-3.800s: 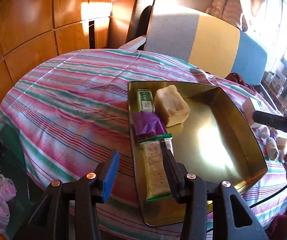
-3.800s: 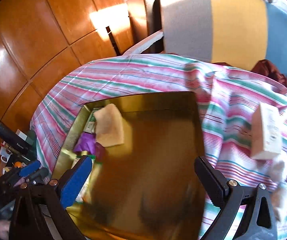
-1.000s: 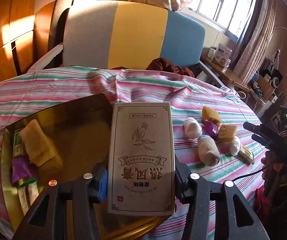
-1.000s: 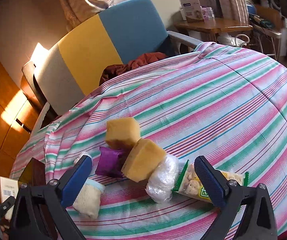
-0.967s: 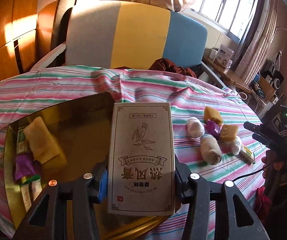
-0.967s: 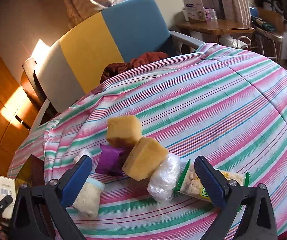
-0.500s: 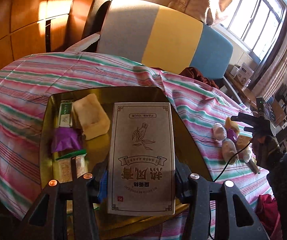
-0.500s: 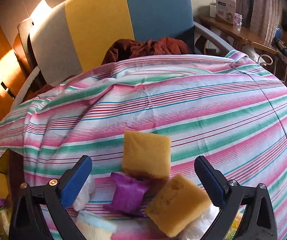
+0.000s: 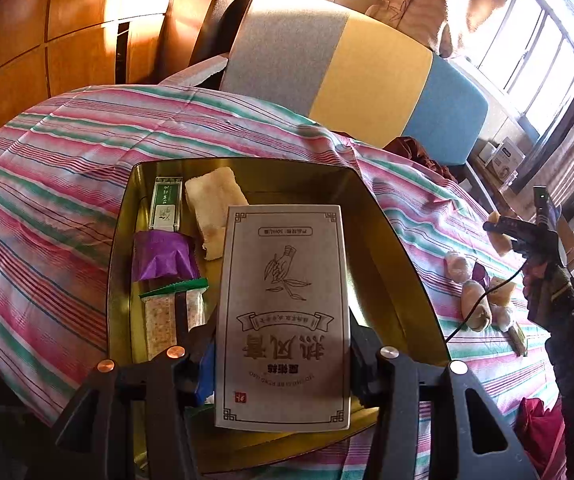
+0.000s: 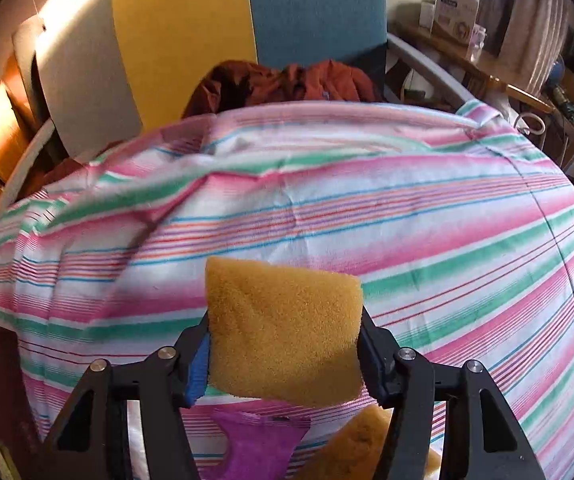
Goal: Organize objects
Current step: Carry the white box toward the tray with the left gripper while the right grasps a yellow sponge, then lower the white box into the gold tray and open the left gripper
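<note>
While the left gripper (image 9: 281,354) clamps a grey printed box (image 9: 283,316) at lower centre of its view, a gold tray (image 9: 371,216) lies beneath on the striped cloth (image 9: 47,168), with a purple packet (image 9: 163,256) along its left side. Right gripper (image 10: 285,354): jaws closing on a yellow sponge (image 10: 283,328), low centre, pads touching it.
</note>
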Demonstrator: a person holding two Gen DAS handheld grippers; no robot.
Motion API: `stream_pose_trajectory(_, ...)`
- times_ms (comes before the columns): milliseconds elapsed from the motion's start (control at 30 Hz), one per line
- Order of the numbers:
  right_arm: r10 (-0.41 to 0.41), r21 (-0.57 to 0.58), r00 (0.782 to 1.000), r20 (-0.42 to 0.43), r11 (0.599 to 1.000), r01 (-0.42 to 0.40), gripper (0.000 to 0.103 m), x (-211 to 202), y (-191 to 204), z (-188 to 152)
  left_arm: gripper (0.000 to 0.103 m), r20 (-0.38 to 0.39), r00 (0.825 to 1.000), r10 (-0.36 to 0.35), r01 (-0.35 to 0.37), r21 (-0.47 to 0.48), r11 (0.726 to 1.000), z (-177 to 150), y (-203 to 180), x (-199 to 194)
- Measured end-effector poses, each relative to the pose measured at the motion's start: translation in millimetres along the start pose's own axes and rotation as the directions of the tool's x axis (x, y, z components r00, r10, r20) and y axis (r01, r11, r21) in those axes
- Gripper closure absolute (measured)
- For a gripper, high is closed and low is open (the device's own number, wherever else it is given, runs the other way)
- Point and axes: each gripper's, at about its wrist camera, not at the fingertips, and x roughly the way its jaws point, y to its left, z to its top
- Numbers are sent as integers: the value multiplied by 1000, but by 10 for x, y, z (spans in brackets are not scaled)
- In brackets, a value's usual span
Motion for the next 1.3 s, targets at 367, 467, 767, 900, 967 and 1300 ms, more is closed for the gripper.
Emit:
stream_pose_trajectory(367, 351, -396, 935, -50, 853, -341, 38, -1109, 778, -1030, 52, 25, 1000, 10, -8, -52, 999, -71, 201, -123)
stream_pose_trajectory(467, 356, -485, 925, -133, 791, -374, 39, -1117, 979, -1529, 52, 18, 1000, 9, -7, -68, 998, -107, 244, -138)
stream_pose_trajectory(767, 213, -520, 958, -190, 806, -282, 42, -580, 929, -2068, 52, -17, 1000, -20, 18, -71, 997, -139, 141, -76)
stream_pose_trajectory(900, 228, -500, 957, -177, 817, -288, 42, -530, 843, -2035, 52, -35, 998, -52, 49, -88, 995, -56, 10, 57)
stream_pose_trajectory(967, 226, -506, 959, -173, 815, -284, 41, -521, 847, -2032, 52, -46, 996, -76, 72, -90, 993, -8, -73, 157)
stream_pose_trajectory(1300, 215, -514, 960, -178, 812, -277, 40, -552, 874, -2025, 52, -93, 994, -51, 45, -60, 997, 338, -378, 735)
